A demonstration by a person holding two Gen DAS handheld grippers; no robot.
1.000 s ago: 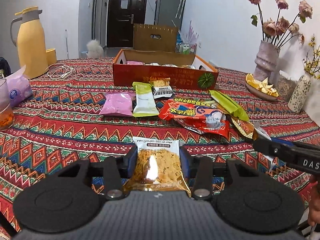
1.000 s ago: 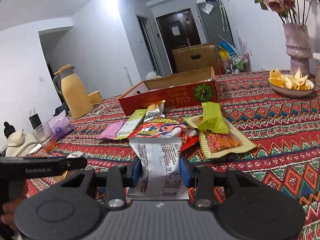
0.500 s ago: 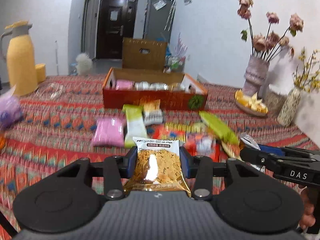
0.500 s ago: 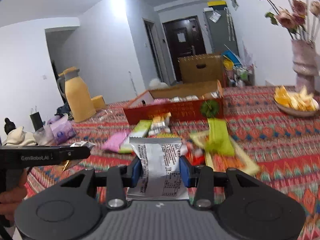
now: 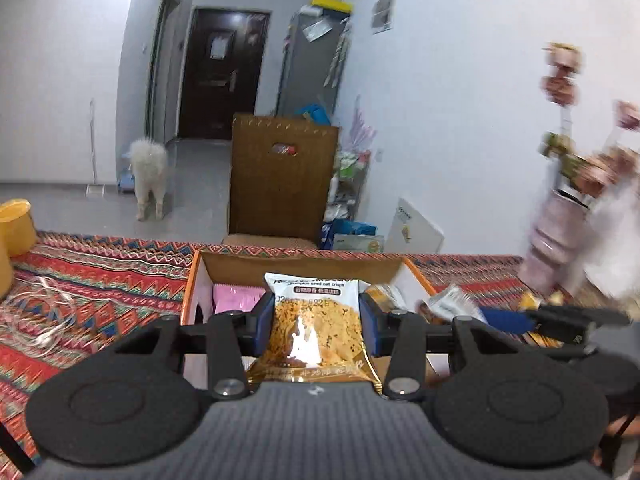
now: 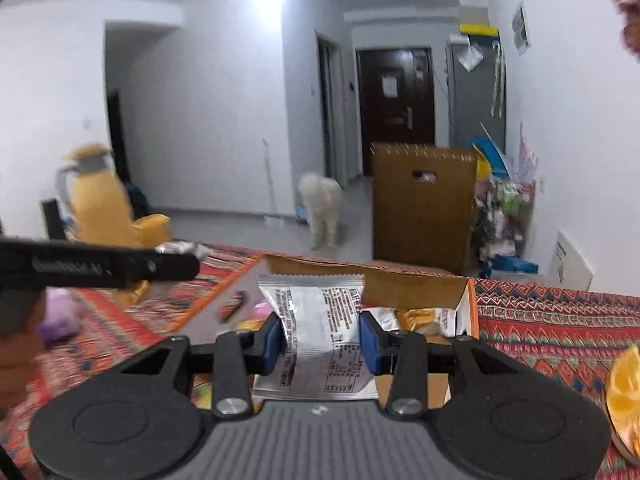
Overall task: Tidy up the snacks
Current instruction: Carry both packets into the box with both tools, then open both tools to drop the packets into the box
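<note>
My left gripper (image 5: 316,326) is shut on a gold crisps packet (image 5: 314,332) and holds it over the open cardboard box (image 5: 192,280). A pink packet (image 5: 236,298) lies inside the box at the left. My right gripper (image 6: 320,340) is shut on a silver packet (image 6: 316,336), printed back facing me, above the same box (image 6: 466,304). Silver and gold packets (image 6: 420,318) lie in the box's right end. The right gripper also shows in the left wrist view (image 5: 560,320), close on the right.
A patterned cloth (image 5: 100,280) covers the table. A yellow jug (image 6: 100,204) stands at the far left, a vase of flowers (image 5: 556,232) at the right, an orange-slice bowl (image 6: 624,400) near right. A white dog (image 5: 150,178) and a brown chair (image 5: 280,180) are behind.
Both grippers have moved forward from above the loose snacks to over the box, each still holding its packet. The loose snacks on the cloth have dropped out of view.
</note>
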